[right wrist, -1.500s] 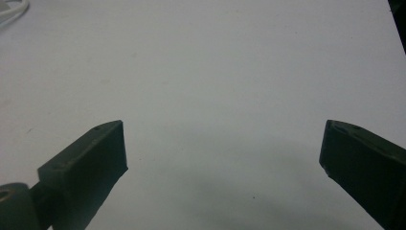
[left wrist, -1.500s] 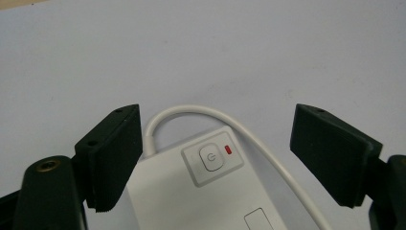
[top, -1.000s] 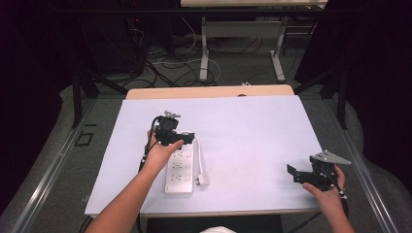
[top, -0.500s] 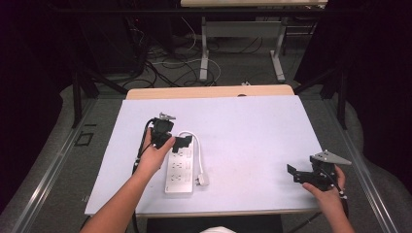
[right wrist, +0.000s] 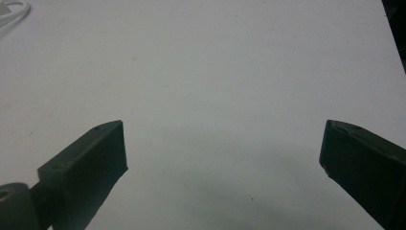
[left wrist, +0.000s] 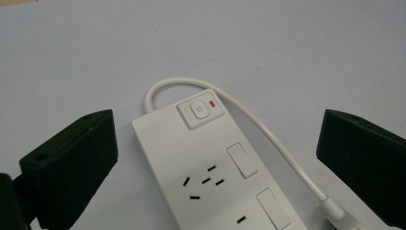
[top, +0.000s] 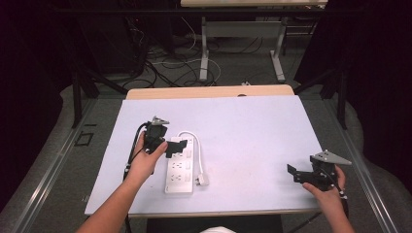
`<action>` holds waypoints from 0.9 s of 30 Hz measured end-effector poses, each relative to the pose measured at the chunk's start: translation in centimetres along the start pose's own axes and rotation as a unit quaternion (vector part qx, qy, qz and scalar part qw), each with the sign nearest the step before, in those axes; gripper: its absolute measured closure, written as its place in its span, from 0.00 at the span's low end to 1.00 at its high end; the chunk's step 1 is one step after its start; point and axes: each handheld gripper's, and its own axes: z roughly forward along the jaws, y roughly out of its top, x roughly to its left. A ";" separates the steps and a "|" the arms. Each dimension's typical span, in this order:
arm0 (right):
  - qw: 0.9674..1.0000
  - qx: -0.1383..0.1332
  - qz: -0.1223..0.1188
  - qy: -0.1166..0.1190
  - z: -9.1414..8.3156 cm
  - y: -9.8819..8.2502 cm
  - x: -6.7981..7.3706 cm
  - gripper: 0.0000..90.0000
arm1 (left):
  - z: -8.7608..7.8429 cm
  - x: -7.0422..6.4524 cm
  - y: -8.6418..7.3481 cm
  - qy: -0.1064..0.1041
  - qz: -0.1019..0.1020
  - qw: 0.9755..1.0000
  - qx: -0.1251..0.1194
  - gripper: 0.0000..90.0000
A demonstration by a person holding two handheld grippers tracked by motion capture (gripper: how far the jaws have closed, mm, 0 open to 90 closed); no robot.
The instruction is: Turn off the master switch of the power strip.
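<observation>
A white table (top: 252, 126) carries a white power strip (top: 180, 165), which lies lengthwise left of centre toward the near edge, its white cord (top: 197, 150) looping from the far end down its right side to a plug (top: 202, 180). The left gripper (top: 176, 147), held over the strip's far end, has just been opening its jaws; in the left gripper view they stand wide apart and released, flanking the strip's power button (left wrist: 200, 110) without touching it. The right gripper (top: 294, 173) hovers well apart near the table's right front corner, its jaws likewise spread and grasping nothing.
</observation>
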 end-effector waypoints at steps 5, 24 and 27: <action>1.000 0.000 0.002 0.000 0.0 0.0 0.1 0.02 | -0.7 0.5 -0.7 0.001 -0.004 1.000 -0.003 0.01; 1.000 -0.001 -0.002 -0.001 0.0 0.0 0.0 0.02 | -2.6 2.9 -4.1 0.008 -0.040 0.999 -0.011 0.03; 1.000 -0.002 -0.002 -0.001 -0.1 0.1 0.0 0.02 | -2.8 3.2 -4.7 0.010 -0.044 0.999 -0.011 0.03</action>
